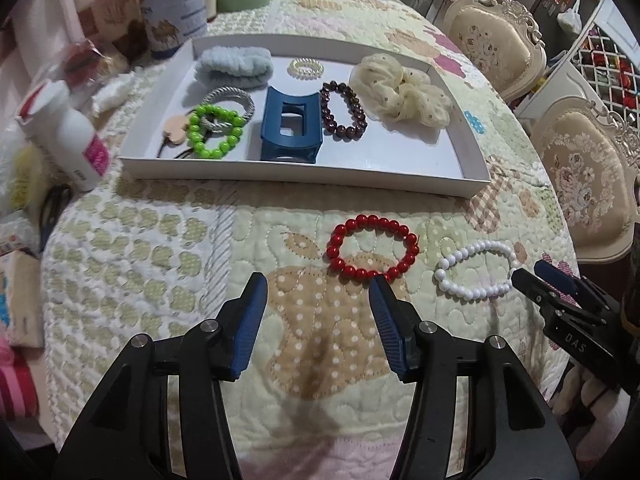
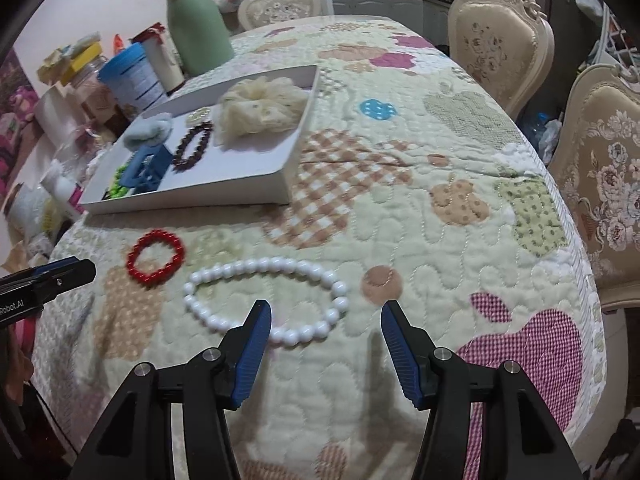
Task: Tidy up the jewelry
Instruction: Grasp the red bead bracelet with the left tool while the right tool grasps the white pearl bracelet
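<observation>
Left wrist view: the left gripper (image 1: 318,286) hangs with fingers spread wide and empty, just short of the red bead bracelet (image 1: 373,248), which lies on the quilt (image 1: 160,264) on the near side of the white tray (image 1: 304,170). Its smooth beads look slippery; pinching across one side of the strand seems safest.

Right wrist view: the right gripper (image 2: 326,314) is likewise spread and empty, at the white bead bracelet (image 2: 266,300), farther from the tray. It looks light and limp.
</observation>
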The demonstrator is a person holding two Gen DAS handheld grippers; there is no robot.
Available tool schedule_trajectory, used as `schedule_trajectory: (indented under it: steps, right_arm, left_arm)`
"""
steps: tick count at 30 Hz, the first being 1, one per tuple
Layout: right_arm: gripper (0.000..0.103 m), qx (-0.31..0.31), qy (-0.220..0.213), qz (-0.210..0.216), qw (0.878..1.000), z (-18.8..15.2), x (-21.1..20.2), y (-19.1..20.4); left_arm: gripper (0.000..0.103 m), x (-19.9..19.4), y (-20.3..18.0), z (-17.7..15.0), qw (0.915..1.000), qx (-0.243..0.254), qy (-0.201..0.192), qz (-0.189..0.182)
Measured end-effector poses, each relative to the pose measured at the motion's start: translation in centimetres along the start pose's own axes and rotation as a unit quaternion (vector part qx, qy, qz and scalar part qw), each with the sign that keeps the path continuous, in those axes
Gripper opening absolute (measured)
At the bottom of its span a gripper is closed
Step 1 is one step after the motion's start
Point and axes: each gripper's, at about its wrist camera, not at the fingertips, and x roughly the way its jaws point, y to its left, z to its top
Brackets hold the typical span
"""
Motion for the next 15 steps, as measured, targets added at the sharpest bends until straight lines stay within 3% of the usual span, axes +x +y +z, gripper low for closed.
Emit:
schedule_trajectory:
  steps: [9, 14, 15]
  right_arm:
    - [0.055, -0.005, -0.009, -0.006, 1.0, 0.7, 2.1, -0.3]
    - [0.032, -0.03, -0.029, -0.03, 0.999, 0.8, 2.5, 0.1]
    - [0.021, -0.032, -0.031, -0.031, 0.999, 0.8, 2.5, 0.1]
  left_arm:
    - [0.053, 3.8, -0.8, 2.1, 0.9992, 0.032, 0.021, 0.014]
    - [0.052, 5.3, -1.3, 2.5, 0.9983, 0.05, 0.023, 0.021]
    - [0.052, 5.4, -1.4, 2.5, 0.9981, 0.056, 0.018, 0.021]
